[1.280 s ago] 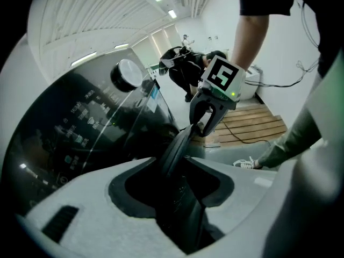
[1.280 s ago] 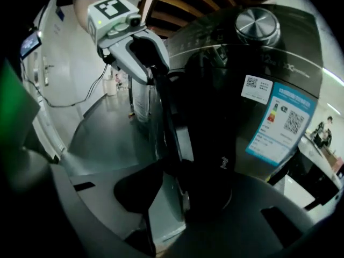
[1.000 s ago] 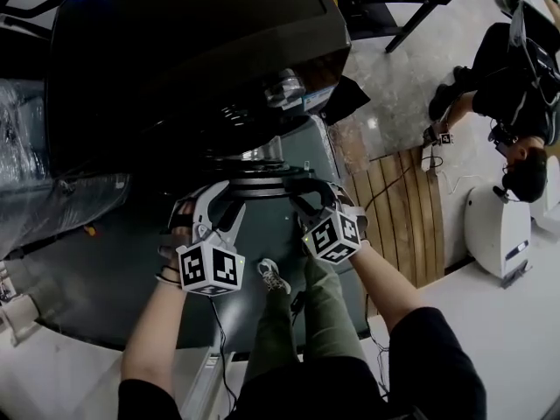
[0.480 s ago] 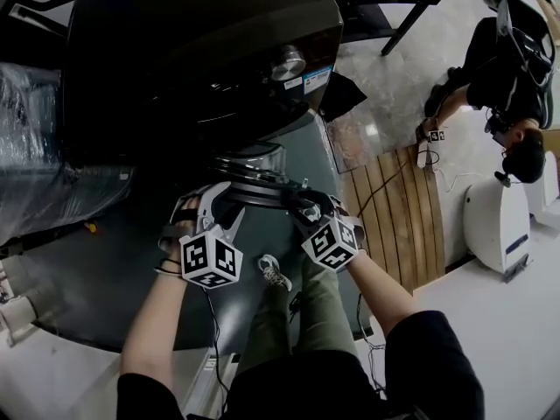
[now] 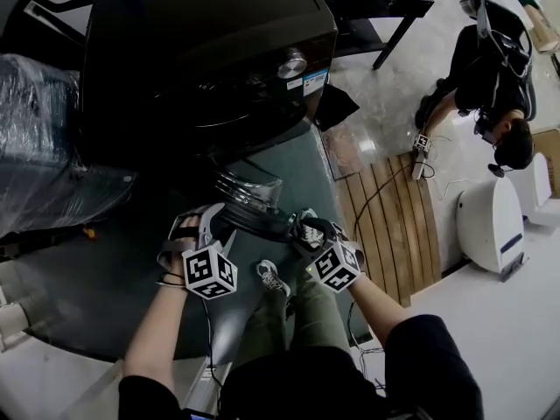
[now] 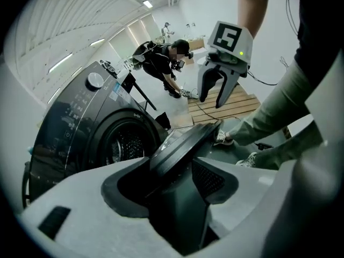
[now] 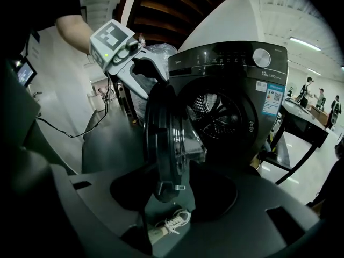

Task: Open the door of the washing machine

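Dark grey front-loading washing machine [image 5: 201,51], opened.
Its round black glass-bowled door [image 5: 255,215] stands swung out at six o'clock.

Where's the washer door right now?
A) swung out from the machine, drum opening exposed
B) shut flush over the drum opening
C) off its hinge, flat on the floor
A: in the right gripper view the door stands edge-on, clear of the washing machine, and the perforated drum shows behind it.
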{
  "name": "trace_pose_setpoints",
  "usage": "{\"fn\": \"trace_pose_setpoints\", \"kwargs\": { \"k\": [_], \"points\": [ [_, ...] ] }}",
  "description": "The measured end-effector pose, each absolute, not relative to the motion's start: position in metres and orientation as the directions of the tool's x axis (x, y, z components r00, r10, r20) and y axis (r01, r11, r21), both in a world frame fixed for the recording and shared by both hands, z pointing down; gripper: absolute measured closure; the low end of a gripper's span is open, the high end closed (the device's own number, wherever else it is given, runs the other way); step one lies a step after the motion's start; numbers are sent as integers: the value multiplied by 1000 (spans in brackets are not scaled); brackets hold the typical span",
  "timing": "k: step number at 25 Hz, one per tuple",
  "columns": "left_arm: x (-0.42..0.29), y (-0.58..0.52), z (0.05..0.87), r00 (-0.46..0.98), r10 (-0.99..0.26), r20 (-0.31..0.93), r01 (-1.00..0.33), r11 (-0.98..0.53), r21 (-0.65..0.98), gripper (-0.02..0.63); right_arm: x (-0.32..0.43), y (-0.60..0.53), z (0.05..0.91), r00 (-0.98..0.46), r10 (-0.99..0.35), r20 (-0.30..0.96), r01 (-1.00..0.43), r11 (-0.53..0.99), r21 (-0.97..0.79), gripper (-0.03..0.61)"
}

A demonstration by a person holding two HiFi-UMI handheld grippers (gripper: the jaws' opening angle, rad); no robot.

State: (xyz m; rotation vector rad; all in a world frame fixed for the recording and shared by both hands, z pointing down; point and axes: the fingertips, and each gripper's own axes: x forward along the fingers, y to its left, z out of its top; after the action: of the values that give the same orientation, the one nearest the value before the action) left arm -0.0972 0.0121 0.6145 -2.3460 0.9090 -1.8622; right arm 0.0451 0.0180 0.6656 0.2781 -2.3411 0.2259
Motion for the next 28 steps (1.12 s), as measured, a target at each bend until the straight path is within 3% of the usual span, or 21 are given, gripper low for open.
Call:
{"fn": "trace_pose_setpoints", "kwargs": {
  "k": [10, 18, 22, 28],
  "points": [
    [-133, 83, 618, 33, -394, 919, -310, -878, -365, 354, 31, 44, 639, -687, -174, 705, -302, 952, -59, 397],
    [-175, 133, 611, -43, -403, 914, -350, -851, -391, 347, -4, 64, 618, -701, -145, 698, -250, 967, -51, 397],
    [-206, 159, 611, -71, -407, 911, -522, -763, -382, 360, -26, 72, 609, -711, -131, 691, -220, 975, -41, 399],
    [-250, 190, 610, -152, -456, 877, -707, -570, -419, 495, -50, 84, 599, -710, -116, 694, -180, 983, -21, 399]
  ]
}}
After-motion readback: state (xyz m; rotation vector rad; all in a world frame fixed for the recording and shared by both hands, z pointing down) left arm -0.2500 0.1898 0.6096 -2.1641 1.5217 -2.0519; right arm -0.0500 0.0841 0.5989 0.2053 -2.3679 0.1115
